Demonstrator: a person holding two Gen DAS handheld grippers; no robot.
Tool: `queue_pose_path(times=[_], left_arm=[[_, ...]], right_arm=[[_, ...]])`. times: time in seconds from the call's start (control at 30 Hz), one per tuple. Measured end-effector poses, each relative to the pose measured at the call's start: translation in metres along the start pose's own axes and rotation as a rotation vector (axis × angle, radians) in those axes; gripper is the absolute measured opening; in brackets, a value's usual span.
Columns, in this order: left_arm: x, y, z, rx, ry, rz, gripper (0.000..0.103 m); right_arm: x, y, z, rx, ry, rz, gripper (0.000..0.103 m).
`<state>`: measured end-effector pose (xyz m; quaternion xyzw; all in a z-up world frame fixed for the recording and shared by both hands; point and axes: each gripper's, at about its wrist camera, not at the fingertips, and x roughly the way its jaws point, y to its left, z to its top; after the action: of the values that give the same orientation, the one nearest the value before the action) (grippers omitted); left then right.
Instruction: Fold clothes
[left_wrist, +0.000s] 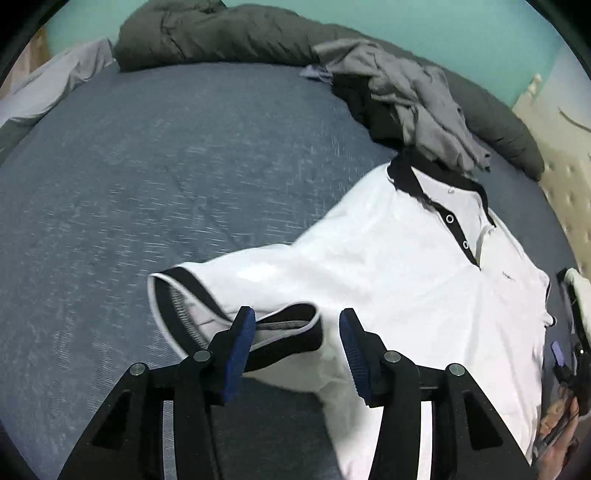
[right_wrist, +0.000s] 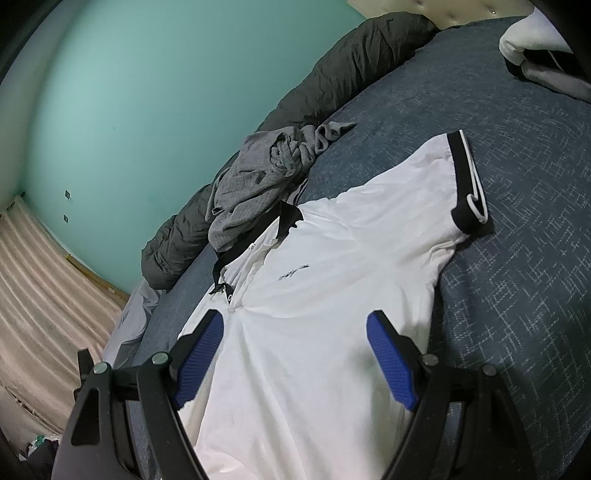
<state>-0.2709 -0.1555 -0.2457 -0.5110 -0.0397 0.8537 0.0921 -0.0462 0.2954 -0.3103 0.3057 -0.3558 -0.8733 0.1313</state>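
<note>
Now the white polo (left_wrist: 399, 266) lies face up on the blue bed (left_wrist: 166, 177), collar at the far end against a grey garment (left_wrist: 421, 107). Left gripper (left_wrist: 297, 325) hovers over the near sleeve (left_wrist: 207, 291), jaws apart, holding nothing. Right gripper (right_wrist: 295, 325) hangs above the shirt's chest, jaws wide apart and empty. A dark duvet (right_wrist: 332, 92) is bunched along the green wall (right_wrist: 147, 92).

Left gripper (left_wrist: 297, 325) and right gripper (right_wrist: 295, 332): matte black angular linkage arms with triangular cut-outs, round silver pivot screws at the joints, and ribbed blue pads (left_wrist: 242, 354) lining the inner face of each finger.
</note>
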Motion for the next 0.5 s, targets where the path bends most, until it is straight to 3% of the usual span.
queue_pose_path(times=[0.1, 0.13, 0.2, 0.4, 0.5], left_arm=[[0.007, -0.006, -0.004, 0.015, 0.021, 0.024, 0.049], [0.010, -0.008, -0.006, 0.020, 0.028, 0.032, 0.029], [0.012, -0.010, -0.010, 0.026, 0.036, 0.043, 0.004], [-0.023, 0.016, -0.041, -0.037, -0.023, 0.042, 0.003], [-0.030, 0.032, -0.065, -0.083, -0.011, 0.033, 0.003]], right_arm=[[0.000, -0.002, 0.002, 0.009, -0.002, 0.003, 0.081], [0.000, -0.003, 0.002, 0.011, -0.001, 0.003, 0.081], [0.000, -0.004, 0.003, 0.014, 0.000, 0.005, 0.081], [-0.002, -0.005, 0.004, 0.022, -0.002, 0.006, 0.081], [-0.003, -0.004, 0.004, 0.025, -0.005, 0.009, 0.081]])
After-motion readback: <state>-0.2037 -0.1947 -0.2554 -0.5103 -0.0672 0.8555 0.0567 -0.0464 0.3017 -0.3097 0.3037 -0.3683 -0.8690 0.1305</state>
